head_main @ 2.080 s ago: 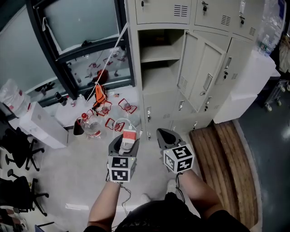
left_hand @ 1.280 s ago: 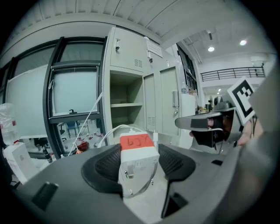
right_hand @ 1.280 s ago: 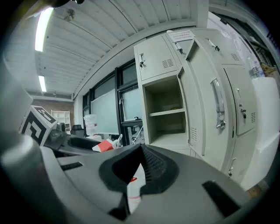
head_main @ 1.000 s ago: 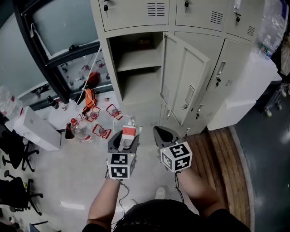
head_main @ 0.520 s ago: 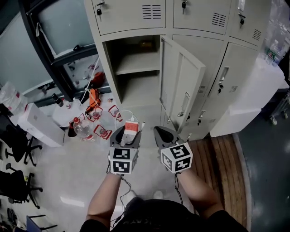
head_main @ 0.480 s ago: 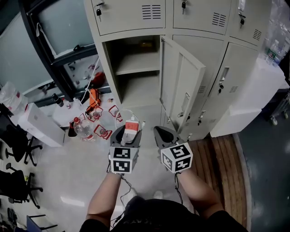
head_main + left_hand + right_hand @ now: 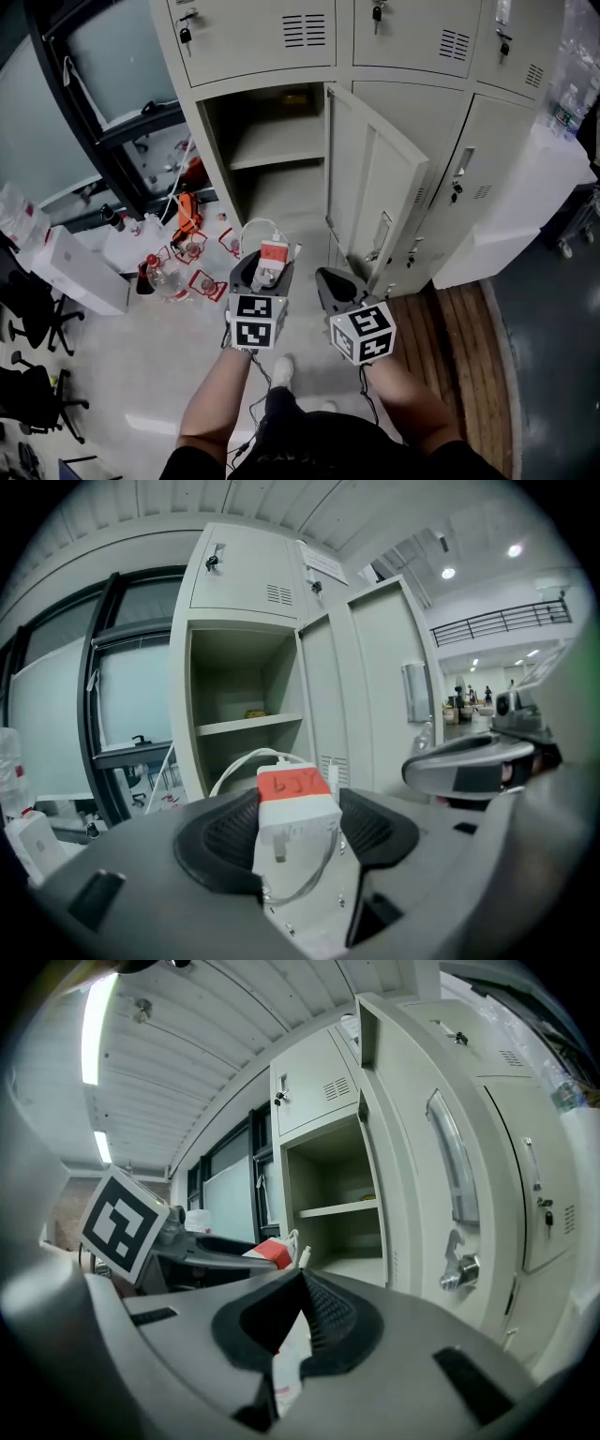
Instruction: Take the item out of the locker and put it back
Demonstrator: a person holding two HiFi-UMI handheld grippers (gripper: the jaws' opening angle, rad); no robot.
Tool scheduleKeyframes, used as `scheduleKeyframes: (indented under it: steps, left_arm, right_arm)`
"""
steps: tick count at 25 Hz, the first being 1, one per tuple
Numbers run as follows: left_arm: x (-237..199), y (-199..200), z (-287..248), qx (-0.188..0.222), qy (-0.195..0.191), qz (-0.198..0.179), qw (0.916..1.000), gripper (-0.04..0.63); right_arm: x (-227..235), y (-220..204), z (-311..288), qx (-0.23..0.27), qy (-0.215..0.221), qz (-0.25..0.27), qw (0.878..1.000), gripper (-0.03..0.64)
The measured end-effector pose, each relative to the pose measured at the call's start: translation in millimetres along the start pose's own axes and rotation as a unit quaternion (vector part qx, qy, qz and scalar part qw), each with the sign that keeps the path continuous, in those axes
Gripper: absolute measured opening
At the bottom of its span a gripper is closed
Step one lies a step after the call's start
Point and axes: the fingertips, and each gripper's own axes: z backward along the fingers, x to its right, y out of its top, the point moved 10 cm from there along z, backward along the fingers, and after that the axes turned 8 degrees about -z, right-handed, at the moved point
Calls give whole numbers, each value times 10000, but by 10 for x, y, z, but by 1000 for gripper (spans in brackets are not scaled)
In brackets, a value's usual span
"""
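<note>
Out in front of the open locker (image 7: 208, 141), the charger (image 7: 273, 255) is sitting in the left tool (image 7: 263, 272). The taking-out half is looking done and the putting-back half is looking undone. From that tool, the open compartment is lying at about 12 o'clock, with its shelf (image 7: 272, 153) bare toward the front. The door (image 7: 375, 187) is standing swung out at about 1 o'clock, leaving the way in clear.

The left tool (image 7: 295, 827) is standing wide, its two dark pads pressing the sides of the charger (image 7: 292, 808). This is a white block with a red label, prongs facing the camera. Its white cable (image 7: 239, 761) is looping up at 11 o'clock and trailing under the block.

The right tool (image 7: 330, 279) is waiting at 3 o'clock of the left one, near it but apart. In its own view the right tool (image 7: 302, 1312) is showing jaws closed tip to tip, with nothing between them and nothing touching them.
</note>
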Motion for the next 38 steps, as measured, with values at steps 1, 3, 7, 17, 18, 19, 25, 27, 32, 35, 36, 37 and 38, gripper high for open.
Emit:
scheduleKeyframes:
  steps: [1,3,7,17,18,19,25,27,32,35,36,37,38]
  left_arm:
    - [-30,12,-69,16,-33,-21,10000,268]
    - [-96,34,-219,43,-111,-69,9999,268]
    - [-255,66,-538,77,-289,-136,9995,268]
    - [-679,61,-1365,45,-684,-256,9973,268]
    - [-708,53,-1436,32,-724,-266,9970,268]
    - [-737,45,-1507,18,-767,-274,9967,268]
    - [-891,-9,-1868,-101,-930,-330,9951,268]
    - [-917,-8,-1968,-153,-955,-424,9944,268]
    - [-966,-27,-2215,-292,-1057,-392,9932,268]
    - [-992,-47,-2367,-298,-1063,-428,9930,268]
    - [-994,-56,-2417,-317,-1076,-435,9927,268]
    - [-996,-67,-2463,-354,-1087,-442,9925,268]
    - [-1001,-74,-2507,-382,-1087,-462,9923,268]
  right_arm:
    - [21,5,-47,-1,-32,8,10000,-3]
    - [59,15,-152,-5,-99,15,10000,-3]
    - [120,29,-390,-30,-264,-25,9996,-3]
    - [298,124,-938,0,-703,-112,9975,-3]
    - [316,126,-983,-4,-740,-119,9972,-3]
    - [335,128,-1026,-9,-776,-125,9969,-3]
    - [438,118,-1253,-51,-965,-184,9951,-3]
    - [459,117,-1313,-59,-1018,-194,9946,-3]
    - [488,106,-1418,-90,-1135,-219,9933,-3]
    - [520,91,-1458,-120,-1207,-248,9923,-3]
    - [533,85,-1469,-126,-1235,-260,9919,-3]
    - [546,79,-1480,-128,-1262,-271,9916,-3]
    - [559,72,-1492,-130,-1284,-282,9912,-3]
